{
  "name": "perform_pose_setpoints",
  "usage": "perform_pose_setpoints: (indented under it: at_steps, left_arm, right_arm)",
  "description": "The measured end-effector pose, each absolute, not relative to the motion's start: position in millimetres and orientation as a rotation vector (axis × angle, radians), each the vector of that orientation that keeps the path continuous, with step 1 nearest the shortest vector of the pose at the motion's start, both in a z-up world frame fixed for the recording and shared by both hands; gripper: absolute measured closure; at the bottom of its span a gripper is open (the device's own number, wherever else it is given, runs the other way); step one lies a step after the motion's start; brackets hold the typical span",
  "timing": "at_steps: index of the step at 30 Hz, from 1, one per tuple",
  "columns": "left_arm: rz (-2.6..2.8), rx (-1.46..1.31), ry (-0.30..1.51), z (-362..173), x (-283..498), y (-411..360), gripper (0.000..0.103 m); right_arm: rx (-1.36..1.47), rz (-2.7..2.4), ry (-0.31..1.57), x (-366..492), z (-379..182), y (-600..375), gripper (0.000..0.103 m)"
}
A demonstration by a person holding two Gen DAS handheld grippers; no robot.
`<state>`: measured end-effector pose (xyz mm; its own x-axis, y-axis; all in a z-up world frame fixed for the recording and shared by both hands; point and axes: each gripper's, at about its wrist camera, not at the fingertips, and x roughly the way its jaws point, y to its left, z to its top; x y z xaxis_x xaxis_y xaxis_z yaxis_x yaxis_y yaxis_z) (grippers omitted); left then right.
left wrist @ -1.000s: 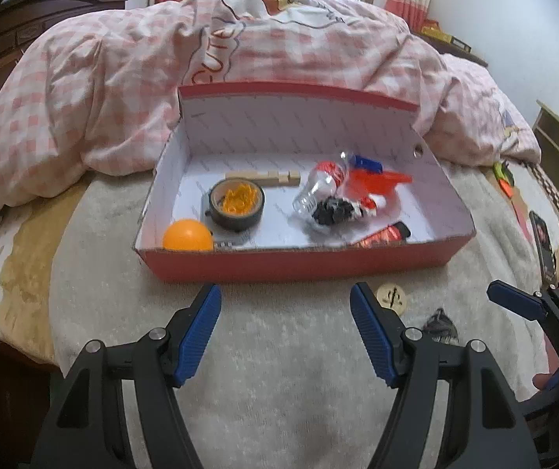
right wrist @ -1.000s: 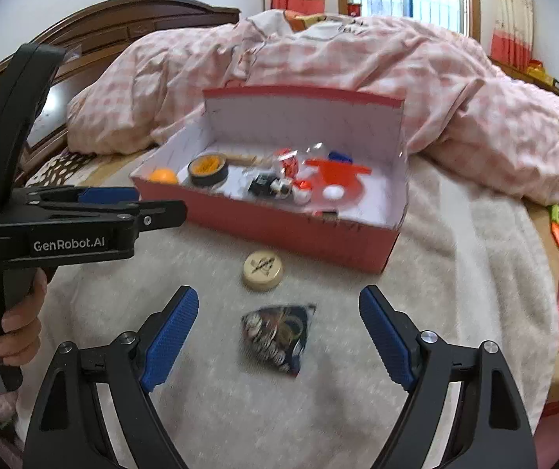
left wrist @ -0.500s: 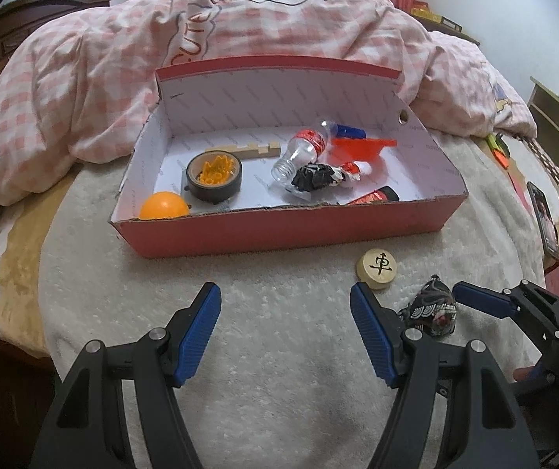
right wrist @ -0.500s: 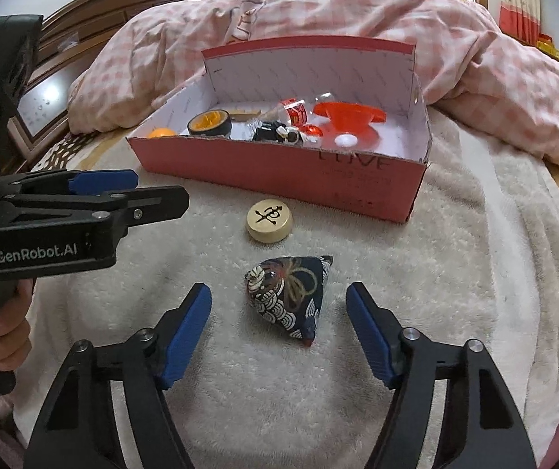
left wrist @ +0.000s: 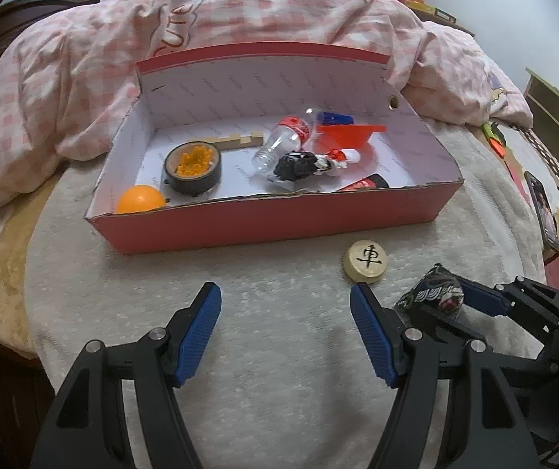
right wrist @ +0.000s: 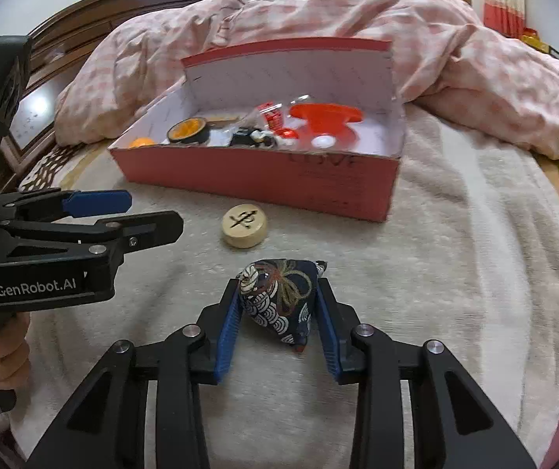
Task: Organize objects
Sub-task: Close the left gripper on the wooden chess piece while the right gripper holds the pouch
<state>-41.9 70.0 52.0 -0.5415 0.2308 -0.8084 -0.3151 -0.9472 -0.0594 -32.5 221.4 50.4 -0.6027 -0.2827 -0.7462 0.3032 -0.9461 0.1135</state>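
A dark patterned fabric pouch (right wrist: 279, 305) lies on the white blanket, and my right gripper (right wrist: 277, 326) is shut on it, both blue pads against its sides. It also shows in the left wrist view (left wrist: 435, 293). A round wooden chess piece (right wrist: 245, 224) lies just beyond it, also seen in the left wrist view (left wrist: 365, 261). Behind stands an open red box (left wrist: 279, 221) holding an orange ball (left wrist: 140, 200), a tape roll (left wrist: 193, 166), a bottle (left wrist: 279, 140) and other small items. My left gripper (left wrist: 285, 332) is open and empty, above the blanket before the box.
A pink checked quilt (left wrist: 259, 19) is piled behind the box. A phone (left wrist: 543, 203) lies near the bed's right edge. A dark wooden headboard (right wrist: 83, 27) stands at the left. The left gripper (right wrist: 95, 211) sits left of the chess piece in the right wrist view.
My right gripper moved forward over the pouch and closed its fingers on it. The left gripper drew back slightly and stayed open.
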Motion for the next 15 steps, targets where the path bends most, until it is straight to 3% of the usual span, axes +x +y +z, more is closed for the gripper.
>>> perform_pose_setpoints:
  at_steps: [15]
  left_arm:
    - [2.449,-1.295,0.197,39.3,-55.6,116.8,0.034]
  right_arm:
    - [1.217,-2.615,0.014,-34.3,45.3,243.8,0.066]
